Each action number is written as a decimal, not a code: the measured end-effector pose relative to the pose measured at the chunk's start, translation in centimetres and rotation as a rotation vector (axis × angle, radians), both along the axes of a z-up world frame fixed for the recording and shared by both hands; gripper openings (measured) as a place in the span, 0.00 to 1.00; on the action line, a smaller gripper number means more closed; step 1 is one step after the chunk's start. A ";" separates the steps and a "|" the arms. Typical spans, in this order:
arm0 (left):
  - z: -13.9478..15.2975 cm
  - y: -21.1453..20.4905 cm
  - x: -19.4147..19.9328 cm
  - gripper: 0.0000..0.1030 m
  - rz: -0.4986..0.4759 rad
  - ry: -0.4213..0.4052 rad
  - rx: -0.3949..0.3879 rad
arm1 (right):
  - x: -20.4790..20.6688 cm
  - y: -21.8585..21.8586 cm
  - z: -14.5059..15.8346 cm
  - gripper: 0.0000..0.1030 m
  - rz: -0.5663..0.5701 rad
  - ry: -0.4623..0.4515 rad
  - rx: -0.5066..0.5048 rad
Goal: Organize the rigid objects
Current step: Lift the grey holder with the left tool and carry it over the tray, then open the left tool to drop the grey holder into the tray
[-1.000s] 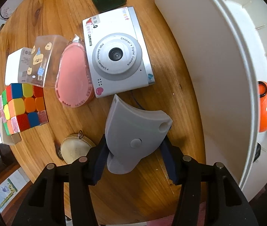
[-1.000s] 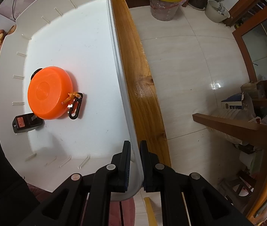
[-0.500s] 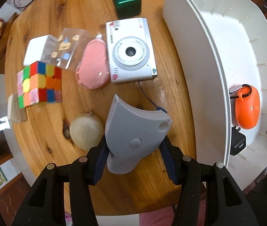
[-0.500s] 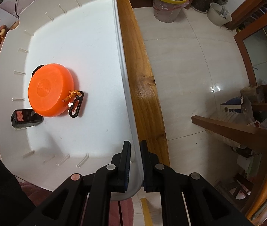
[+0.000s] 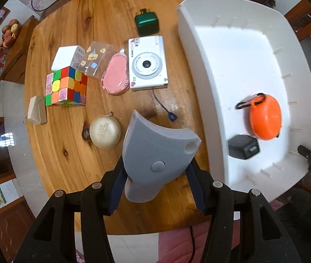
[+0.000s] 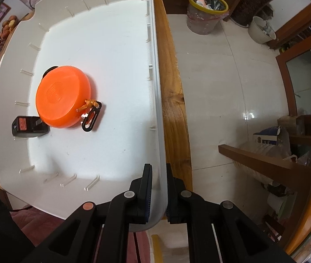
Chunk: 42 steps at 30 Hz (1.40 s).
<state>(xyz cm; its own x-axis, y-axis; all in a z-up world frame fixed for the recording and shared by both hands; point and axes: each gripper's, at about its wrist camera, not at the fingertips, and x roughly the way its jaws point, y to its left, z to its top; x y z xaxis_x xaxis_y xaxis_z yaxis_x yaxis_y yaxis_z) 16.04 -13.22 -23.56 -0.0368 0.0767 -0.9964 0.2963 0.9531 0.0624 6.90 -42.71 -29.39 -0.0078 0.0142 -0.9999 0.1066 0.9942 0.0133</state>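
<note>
Grippers are both clamping: my left gripper [image 5: 155, 188] is gripping the grey plastic piece [image 5: 157, 153] above the table [image 5: 68, 153], my right gripper [image 6: 157, 188] is pinching the white bin [image 6: 155, 87] wall.

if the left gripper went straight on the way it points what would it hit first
Most likely the bare wooden table: the left gripper, shut on the grey plastic piece, points down at it. Depth is unclear.

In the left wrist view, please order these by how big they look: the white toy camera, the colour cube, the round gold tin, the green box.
1. White toy camera
2. Colour cube
3. Round gold tin, close to the cube and nearer the lens, so unsure
4. Green box, farthest away
</note>
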 end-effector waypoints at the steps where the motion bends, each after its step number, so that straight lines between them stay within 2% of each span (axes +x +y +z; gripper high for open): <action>1: 0.3 -0.2 -0.3 0.55 -0.001 -0.006 0.003 | -0.1 0.1 0.1 0.10 0.006 -0.004 0.002; 4: 1.1 -1.1 -0.8 0.55 -0.020 -0.021 0.011 | -0.2 0.2 0.2 0.10 0.023 -0.014 0.003; 9: 2.4 -5.1 -1.9 0.55 -0.085 -0.041 0.020 | -0.5 0.1 0.5 0.10 0.034 -0.035 0.014; 15: 3.7 -8.5 -3.5 0.55 -0.164 -0.033 0.032 | -0.8 -0.2 0.5 0.10 0.021 -0.073 0.038; 28: 2.0 -16.5 -5.5 0.55 -0.412 0.016 0.027 | -1.2 -1.4 0.0 0.10 -0.026 -0.117 0.093; 35: 1.0 -19.2 -6.4 0.56 -0.460 0.060 -0.010 | -1.3 -1.3 -0.1 0.10 -0.013 -0.122 0.091; 42: 0.7 -19.6 -6.2 0.56 -0.441 0.063 -0.029 | -1.4 -1.3 -0.1 0.10 -0.005 -0.121 0.093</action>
